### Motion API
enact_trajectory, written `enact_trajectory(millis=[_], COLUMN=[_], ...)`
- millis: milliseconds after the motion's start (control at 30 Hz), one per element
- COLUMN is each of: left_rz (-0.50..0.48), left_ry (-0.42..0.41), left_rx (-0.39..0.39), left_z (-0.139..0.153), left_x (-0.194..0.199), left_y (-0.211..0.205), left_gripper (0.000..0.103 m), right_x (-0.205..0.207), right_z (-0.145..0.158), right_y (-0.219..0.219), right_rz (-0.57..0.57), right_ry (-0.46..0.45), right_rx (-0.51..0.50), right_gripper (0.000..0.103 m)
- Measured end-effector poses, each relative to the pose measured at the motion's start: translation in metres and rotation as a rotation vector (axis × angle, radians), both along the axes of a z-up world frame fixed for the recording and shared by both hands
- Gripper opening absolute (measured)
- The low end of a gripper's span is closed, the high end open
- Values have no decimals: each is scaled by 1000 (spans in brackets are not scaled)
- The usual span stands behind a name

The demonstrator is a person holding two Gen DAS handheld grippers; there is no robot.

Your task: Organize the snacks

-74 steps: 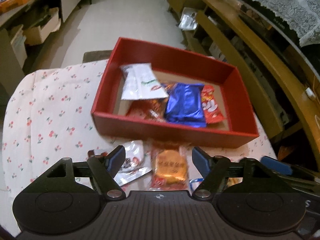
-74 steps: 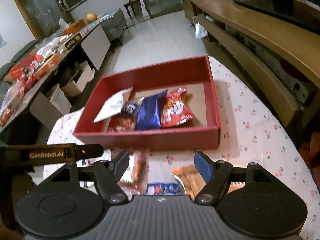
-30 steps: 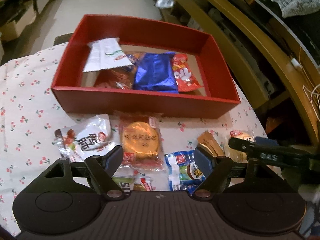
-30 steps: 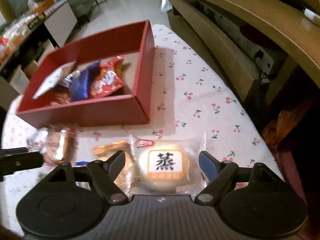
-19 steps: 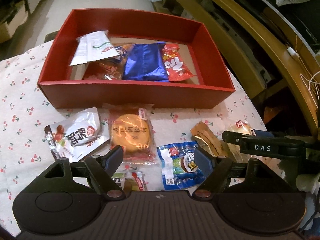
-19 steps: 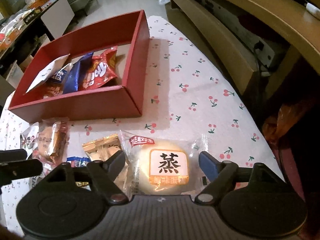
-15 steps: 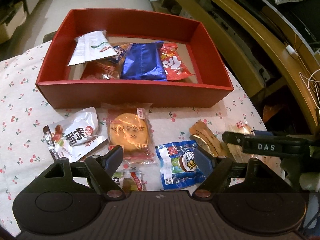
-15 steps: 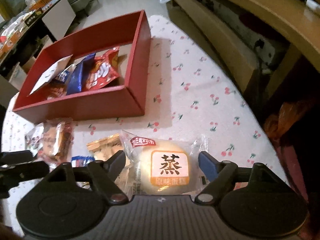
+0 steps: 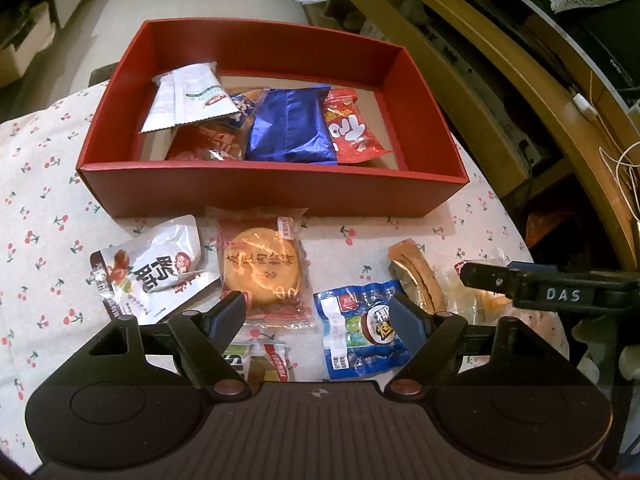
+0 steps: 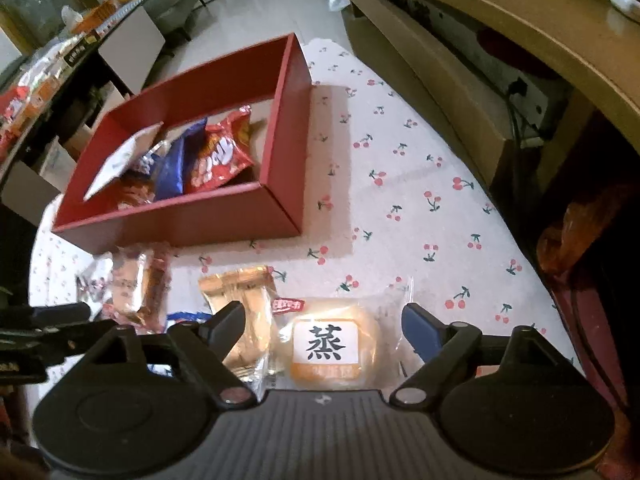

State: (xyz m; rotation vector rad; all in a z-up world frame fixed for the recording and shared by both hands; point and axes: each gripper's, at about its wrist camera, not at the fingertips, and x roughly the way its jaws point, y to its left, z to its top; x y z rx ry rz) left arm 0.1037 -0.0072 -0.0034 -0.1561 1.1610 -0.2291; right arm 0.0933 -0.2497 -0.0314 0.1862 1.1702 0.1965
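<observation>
- Red box (image 9: 276, 192): on the cherry-print tablecloth (image 9: 48, 184); holds a white sachet (image 9: 188, 96), a blue packet (image 9: 290, 128) and a red packet (image 9: 352, 128), with another red wrapper partly under them.
- Loose snacks in front of the box, not yet put away: white duck-snack pouch (image 9: 156, 268), round cake in red wrapper (image 9: 260, 268), blue-and-white packet (image 9: 360, 328), tan wafer pack (image 10: 248, 300), steamed cake with a black character on its label (image 10: 332, 340).
- Right gripper (image 10: 320, 320): jaws have just been opening and stand wide, straddling the steamed cake; pads clear of the wrapper. Since a second ago the cake sits more squarely between them. Judged: a pick is being lined up.
- Left gripper (image 9: 316, 312): jaws moderately apart, empty, hovering over the round cake and blue-and-white packet; unchanged over the last second.
- Progress, judged: partway.
</observation>
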Motion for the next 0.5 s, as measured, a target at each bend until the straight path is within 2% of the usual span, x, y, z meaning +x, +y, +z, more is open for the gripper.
enact_trajectory(millis=[267,500], left_rz=[-5,1], left_ry=[-1,-1], left_rx=[-1,4], left_z=[0,1], left_x=[0,-2], left_y=[0,4], left_gripper=[84,84], right_x=[-1,-1], right_z=[-11,-13], right_y=[5,1], right_rz=[17,-21], right_ry=[22,17], right_rx=[-57,-50], right_gripper=[102,103])
